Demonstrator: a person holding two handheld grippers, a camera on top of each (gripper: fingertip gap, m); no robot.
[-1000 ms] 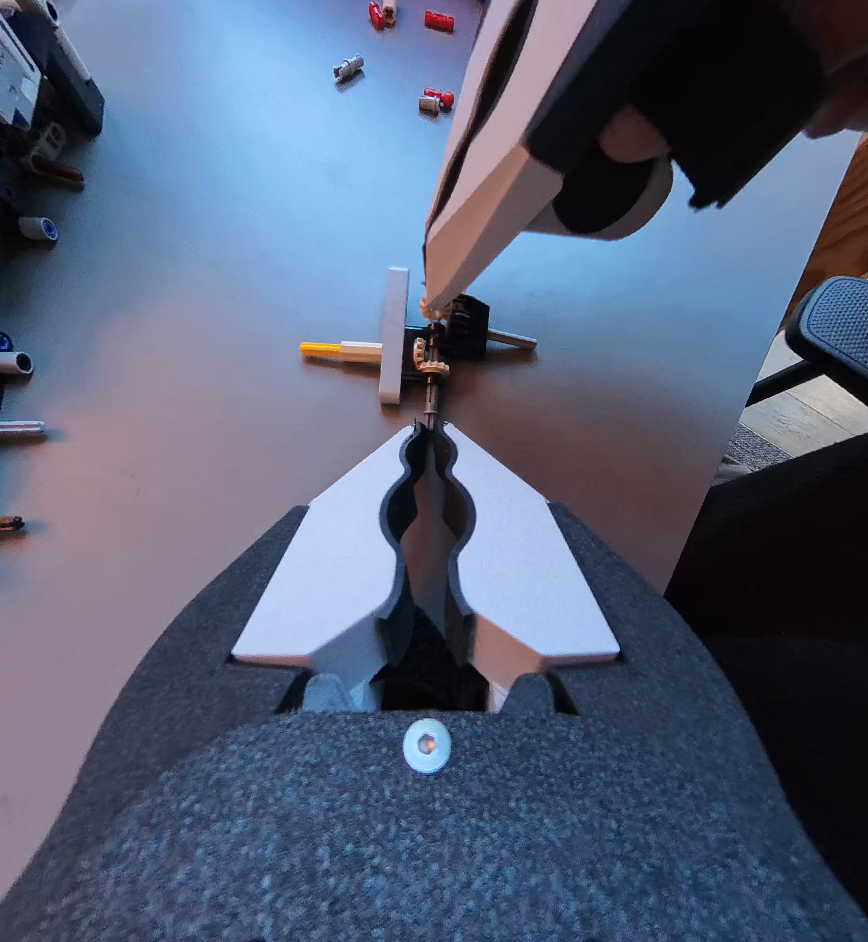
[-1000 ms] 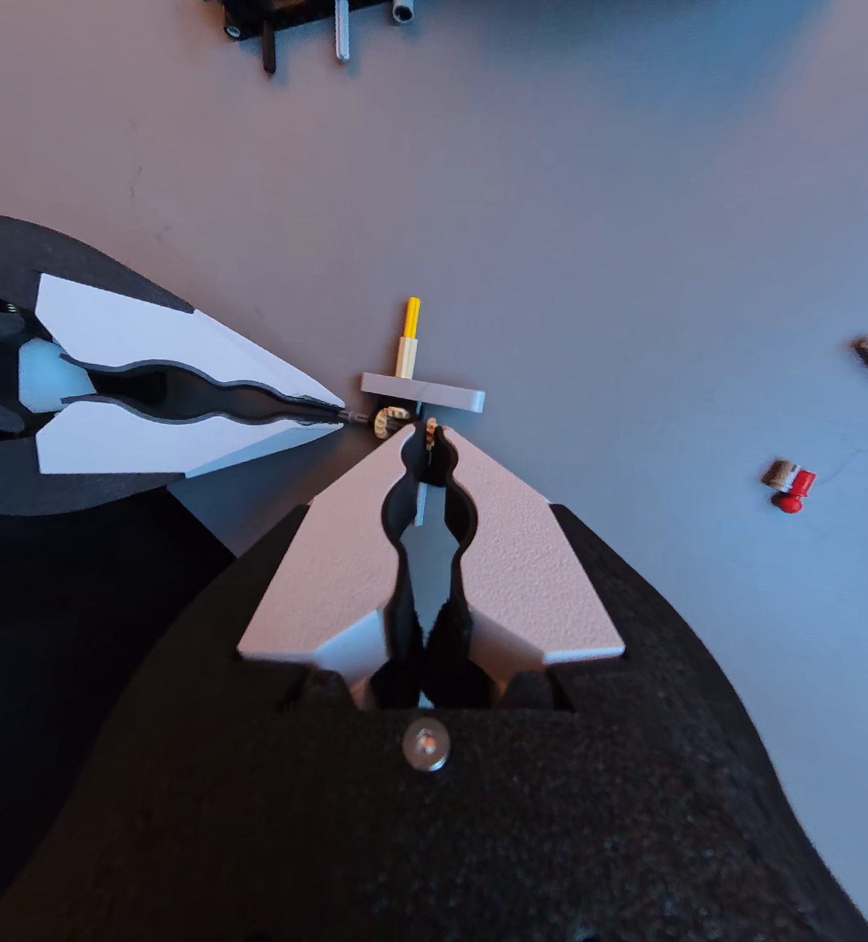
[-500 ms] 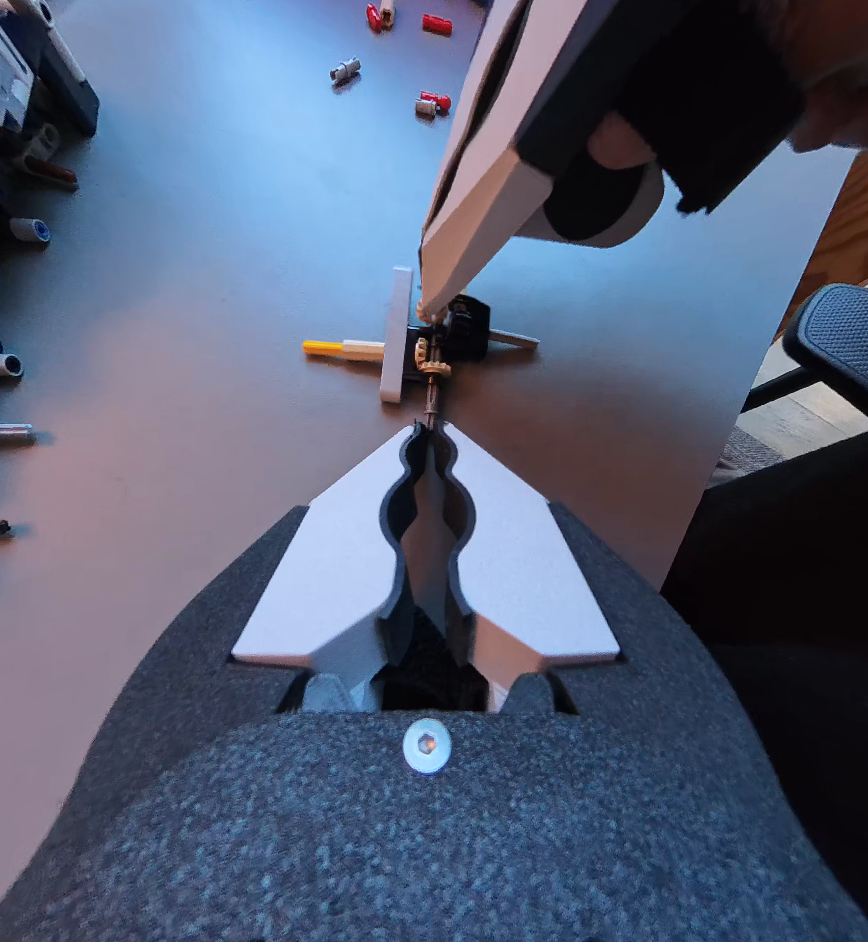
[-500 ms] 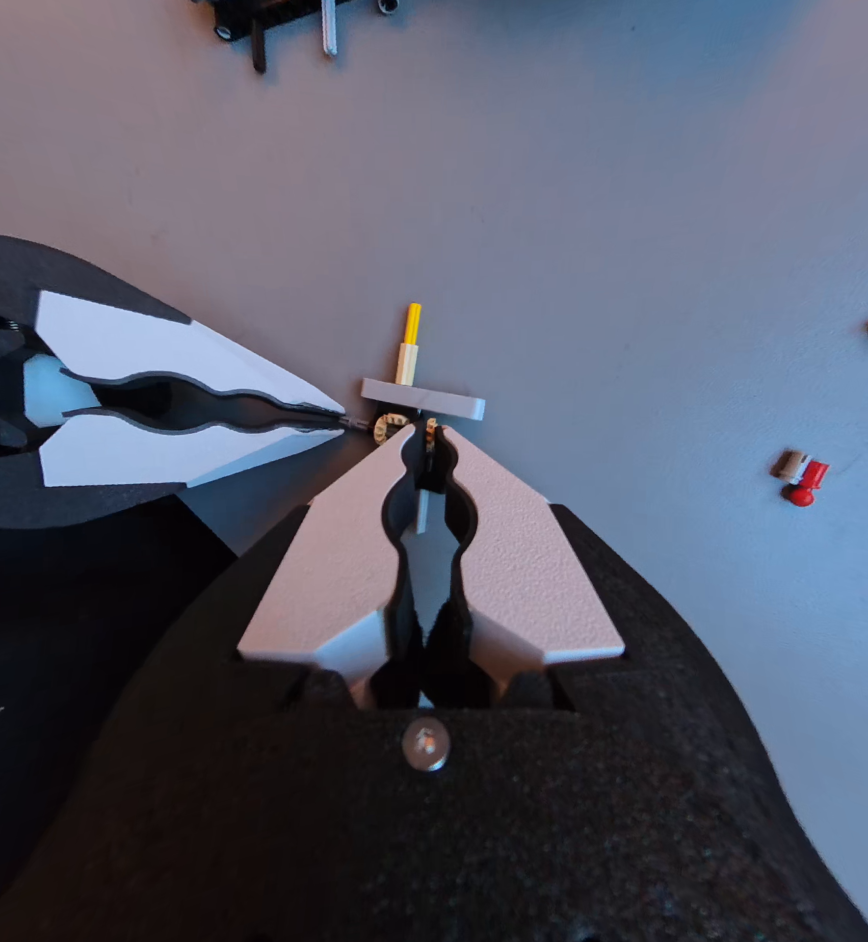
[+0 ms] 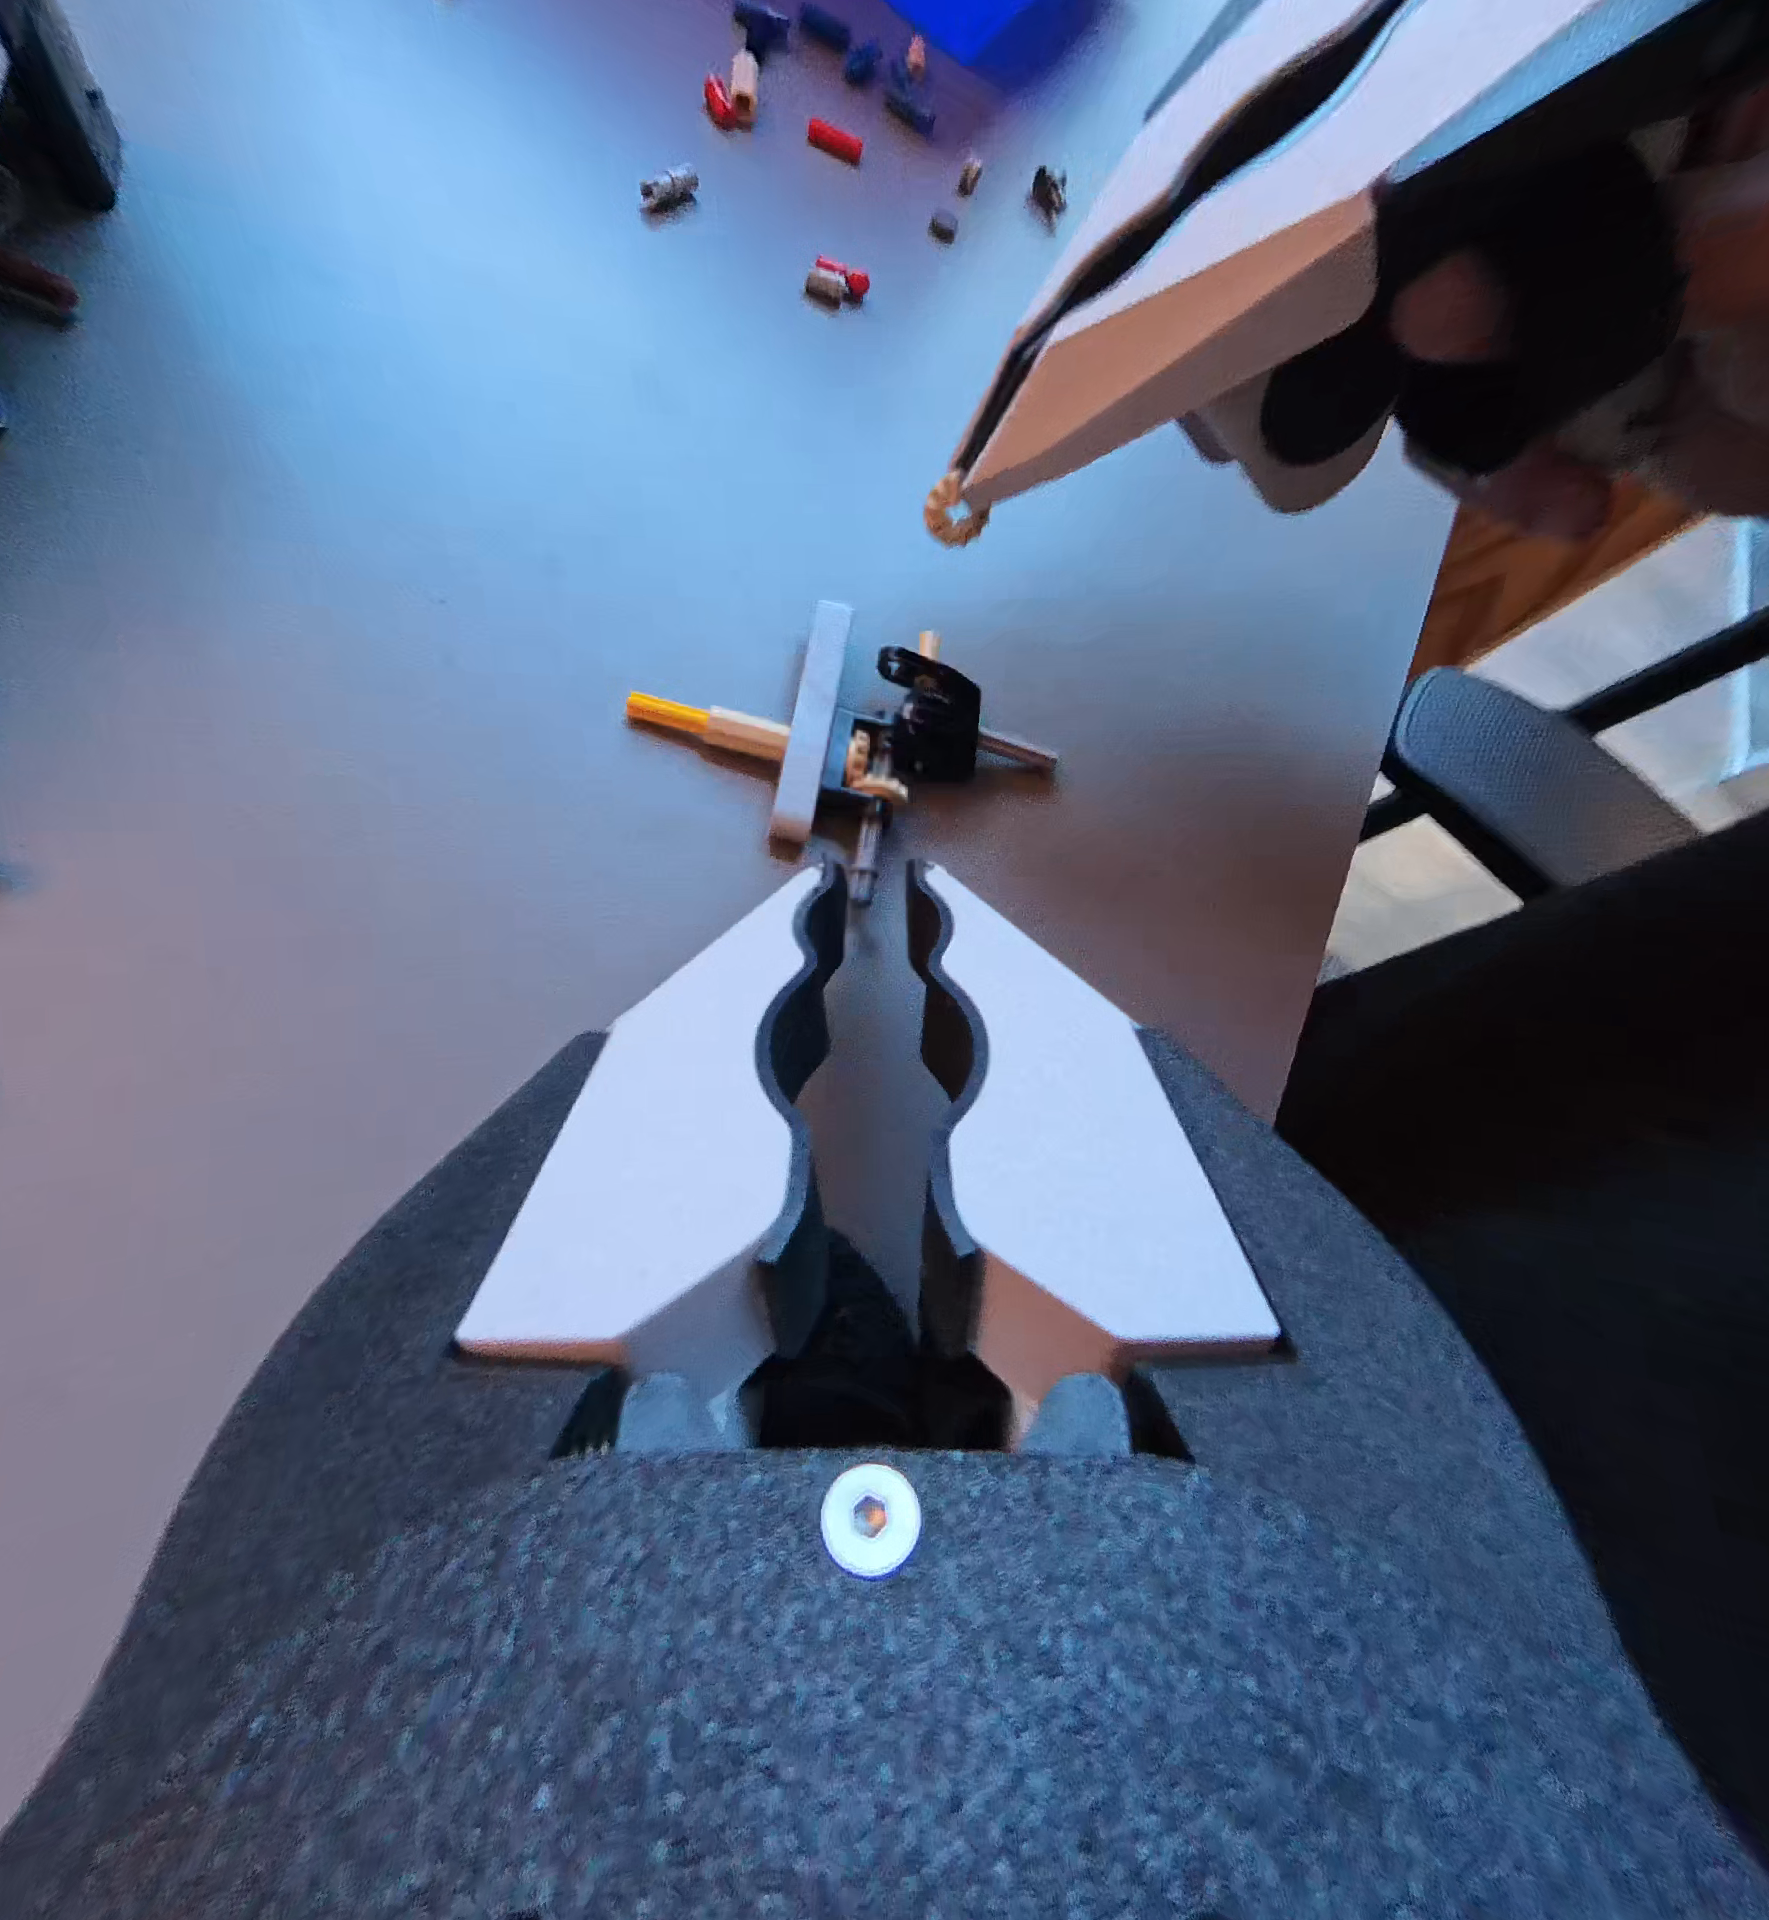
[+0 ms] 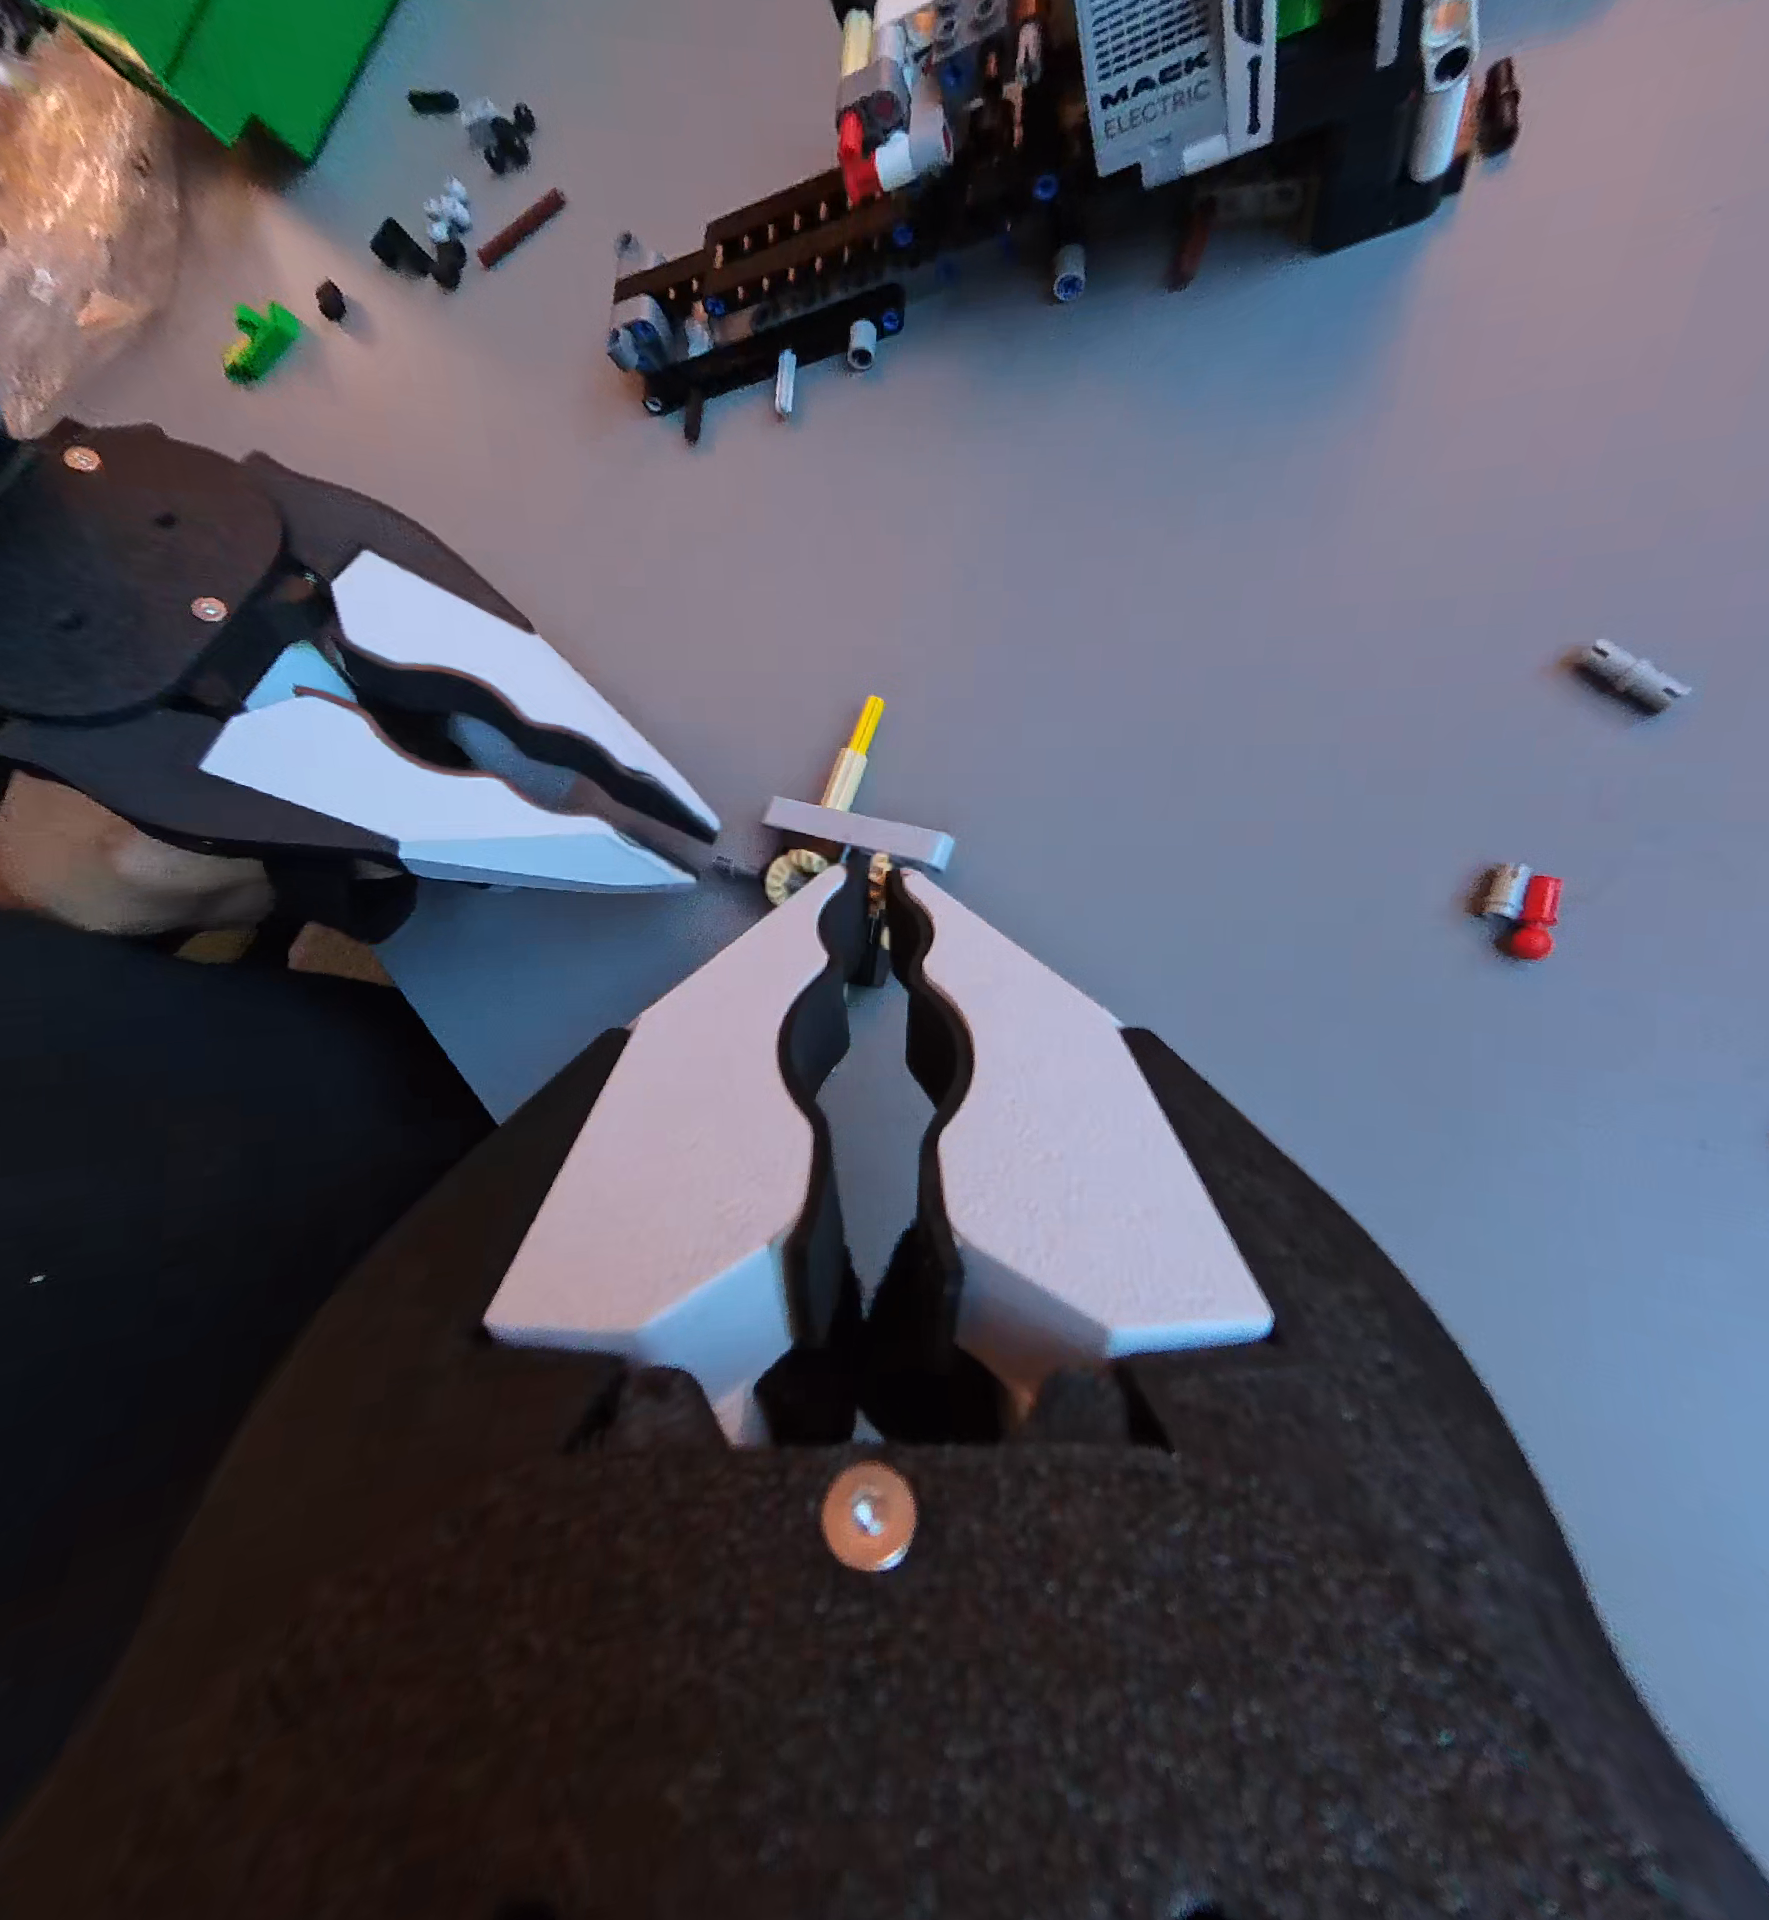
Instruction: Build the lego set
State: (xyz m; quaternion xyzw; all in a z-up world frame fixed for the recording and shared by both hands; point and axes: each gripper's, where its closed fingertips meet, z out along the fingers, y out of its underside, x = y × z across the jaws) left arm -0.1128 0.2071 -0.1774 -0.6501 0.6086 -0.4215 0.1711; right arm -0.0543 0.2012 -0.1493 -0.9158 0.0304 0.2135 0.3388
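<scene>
Left tongs (image 5: 867, 883) stand apart around the axle tip of the subassembly (image 5: 838, 727) at bench (image 5: 340, 935) centre. Right tongs (image 5: 963, 497), at 1 o'clock, clamp a tan gear (image 5: 955, 516) (lifted clear). Likely step: gear fitting; next, align its bore with an axle.

The right gripper (image 6: 867, 883) pinches a tiny tan gear (image 6: 878, 868) at its tips. Just beyond lies a small lego piece (image 6: 859, 831) with a yellow stick. The left gripper (image 6: 698, 852) waits beside it, tips slightly apart. A half-built truck (image 6: 1067, 187) sits far off.
</scene>
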